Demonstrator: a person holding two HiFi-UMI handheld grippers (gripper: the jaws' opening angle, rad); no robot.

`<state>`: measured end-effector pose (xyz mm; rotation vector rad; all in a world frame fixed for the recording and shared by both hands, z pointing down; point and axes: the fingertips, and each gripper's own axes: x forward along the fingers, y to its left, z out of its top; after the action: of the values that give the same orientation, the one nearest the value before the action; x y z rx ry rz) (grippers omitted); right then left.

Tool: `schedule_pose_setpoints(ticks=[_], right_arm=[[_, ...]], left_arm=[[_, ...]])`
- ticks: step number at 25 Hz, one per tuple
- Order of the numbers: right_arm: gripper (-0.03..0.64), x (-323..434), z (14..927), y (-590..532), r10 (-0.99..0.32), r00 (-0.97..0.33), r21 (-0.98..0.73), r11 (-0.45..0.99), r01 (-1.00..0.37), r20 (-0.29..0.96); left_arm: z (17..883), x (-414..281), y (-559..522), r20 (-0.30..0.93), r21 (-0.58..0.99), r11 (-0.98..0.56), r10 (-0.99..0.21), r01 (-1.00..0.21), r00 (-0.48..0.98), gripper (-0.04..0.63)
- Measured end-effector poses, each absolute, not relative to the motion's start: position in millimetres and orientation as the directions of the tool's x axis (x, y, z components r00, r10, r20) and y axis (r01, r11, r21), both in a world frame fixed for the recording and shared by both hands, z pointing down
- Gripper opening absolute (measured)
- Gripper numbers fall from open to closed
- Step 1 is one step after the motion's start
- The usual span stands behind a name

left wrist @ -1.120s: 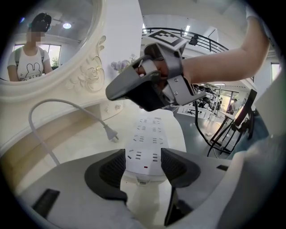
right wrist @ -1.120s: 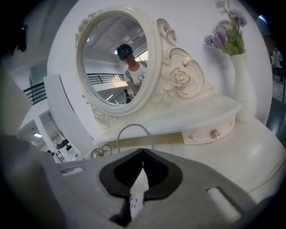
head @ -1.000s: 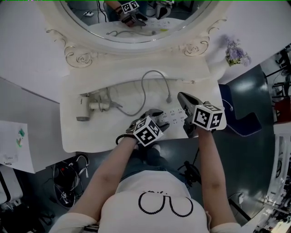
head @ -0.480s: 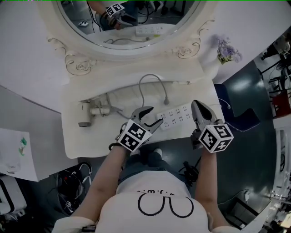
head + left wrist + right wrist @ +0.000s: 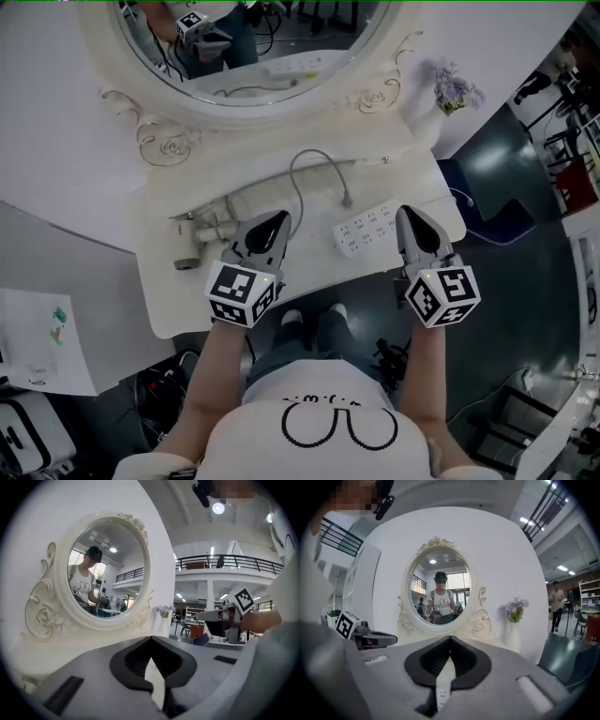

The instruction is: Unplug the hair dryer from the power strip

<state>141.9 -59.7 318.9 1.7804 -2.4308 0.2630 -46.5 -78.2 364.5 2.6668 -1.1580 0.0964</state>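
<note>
Both empty — left tool (image 5: 276, 219), just closed, and shut right tool (image 5: 409, 215) hover either side of the power strip (image 5: 367, 229).

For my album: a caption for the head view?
Left gripper and right gripper, jaws shut, at a white vanity table; grey cord's plug lies beside white power strip.

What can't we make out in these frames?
- Power strip: in the head view the sockets and switch are too small to read. The right gripper view shows only a sliver of it.
- Hair dryer: in the head view the spot where its cord leaves it is behind the left gripper, whose jaws have just closed on nothing. It is absent from both gripper views.
- Plug: the prongs are too small to see.
</note>
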Motion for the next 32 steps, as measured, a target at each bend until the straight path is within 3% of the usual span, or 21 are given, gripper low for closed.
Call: schedule_pose_setpoints(ticks=[13, 32], right_arm=[[-0.002, 133, 274, 3, -0.985, -0.147, 0.081, 0.154, -0.985, 0.087], [-0.002, 156, 245, 71, -0.998, -0.045, 0.17, 0.052, -0.984, 0.043]], left_arm=[[292, -64, -47, -0.012, 0.022, -0.673, -0.74, -0.739, 0.673, -0.002], [252, -58, -6, -0.073, -0.064, -0.647, -0.756, -0.76, 0.65, -0.002]])
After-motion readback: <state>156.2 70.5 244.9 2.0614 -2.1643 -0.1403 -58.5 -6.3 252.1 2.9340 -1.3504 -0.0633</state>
